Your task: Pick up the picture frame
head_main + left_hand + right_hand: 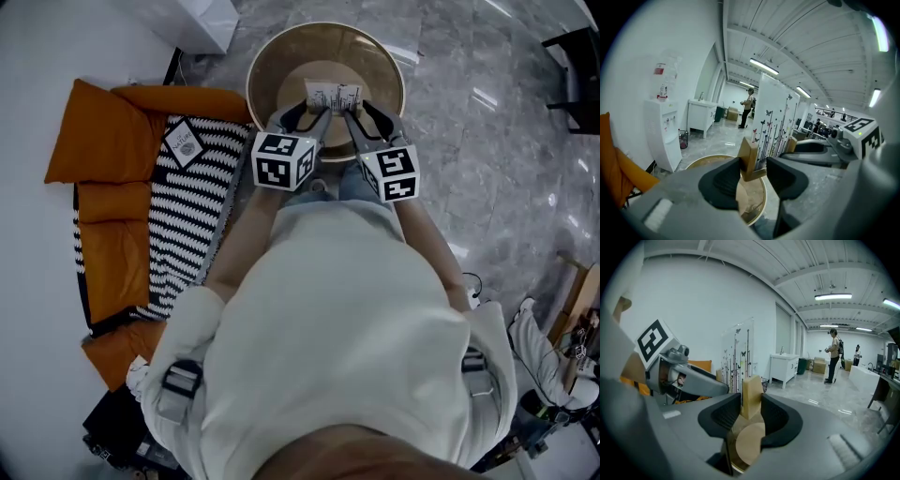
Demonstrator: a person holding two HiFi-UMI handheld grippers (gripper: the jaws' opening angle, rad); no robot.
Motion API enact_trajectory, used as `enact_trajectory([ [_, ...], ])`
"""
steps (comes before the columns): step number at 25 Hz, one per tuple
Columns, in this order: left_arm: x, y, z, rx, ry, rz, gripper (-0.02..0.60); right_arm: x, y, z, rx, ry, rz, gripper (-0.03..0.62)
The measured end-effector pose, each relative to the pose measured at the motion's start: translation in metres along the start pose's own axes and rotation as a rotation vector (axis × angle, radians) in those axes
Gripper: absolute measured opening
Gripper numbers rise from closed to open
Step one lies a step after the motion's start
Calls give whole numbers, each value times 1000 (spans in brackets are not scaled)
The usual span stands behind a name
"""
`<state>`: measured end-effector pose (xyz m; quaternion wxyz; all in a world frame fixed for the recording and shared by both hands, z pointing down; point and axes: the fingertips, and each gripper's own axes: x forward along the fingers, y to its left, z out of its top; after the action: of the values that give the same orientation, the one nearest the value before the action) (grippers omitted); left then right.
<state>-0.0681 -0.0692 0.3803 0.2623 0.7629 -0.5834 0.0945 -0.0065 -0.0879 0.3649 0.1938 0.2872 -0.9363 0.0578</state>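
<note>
The picture frame (333,97) is a clear panel printed with butterflies and stems, with a wooden block at each lower end. I hold it upright above the round wooden table (258,66). My left gripper (314,117) is shut on the left wooden block (749,159), and the panel (776,122) rises behind the jaws. My right gripper (354,117) is shut on the right wooden block (751,397), with both pads against it. Each gripper shows in the other's view: the right gripper's body (825,152) and the left gripper's body (689,380).
An orange cushioned seat (112,187) with a striped pillow (187,216) lies left of the table. A white water dispenser (663,136) and a white cabinet (785,369) stand by the wall. A person (833,355) stands far off. Dark furniture (577,66) is at the upper right.
</note>
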Motion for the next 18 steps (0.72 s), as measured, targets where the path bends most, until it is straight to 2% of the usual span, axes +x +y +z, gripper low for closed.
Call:
enact_trajectory([
  [9,-17,-7,-1,4,1,2,176,-14,12,5,1,-19,26,132],
  [18,-16,-7,1,-1,0,-3,176,-15,10,6,-5,-22,17,122],
])
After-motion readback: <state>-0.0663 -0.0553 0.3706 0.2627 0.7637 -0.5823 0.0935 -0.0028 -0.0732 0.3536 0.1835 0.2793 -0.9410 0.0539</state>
